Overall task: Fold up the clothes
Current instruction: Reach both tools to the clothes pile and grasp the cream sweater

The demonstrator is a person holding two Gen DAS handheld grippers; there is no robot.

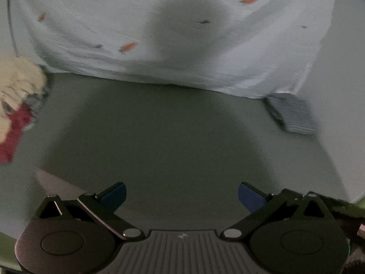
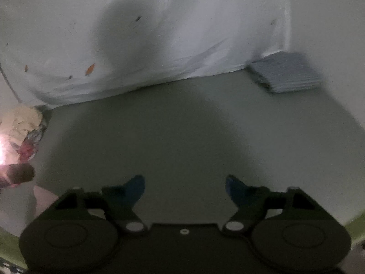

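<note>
You held the left gripper (image 1: 182, 196) over the bare grey-green work surface (image 1: 173, 125), its blue-padded fingers (image 1: 115, 195) spread wide apart with nothing between them. Your right gripper (image 2: 185, 188) hung the same way, its jaws wide and empty above the same surface (image 2: 182, 125).

The clothes to fold sat in a crumpled pile (image 1: 18, 96) at the far left edge of the surface, cream fabric on top and a red piece trailing toward you; from the right wrist it showed as the same heap (image 2: 22, 127), partly washed out by glare. A folded striped grey garment (image 1: 292, 114) lay flat at the far right, close against the wall, and the right wrist view showed it too (image 2: 285, 73).

Behind the surface hung a white sheet (image 1: 159, 34) dotted with small orange and dark marks, its lower edge meeting the far side of the surface. A broad shadow fell across the sheet and the middle of the surface. Both views were blurred.
</note>
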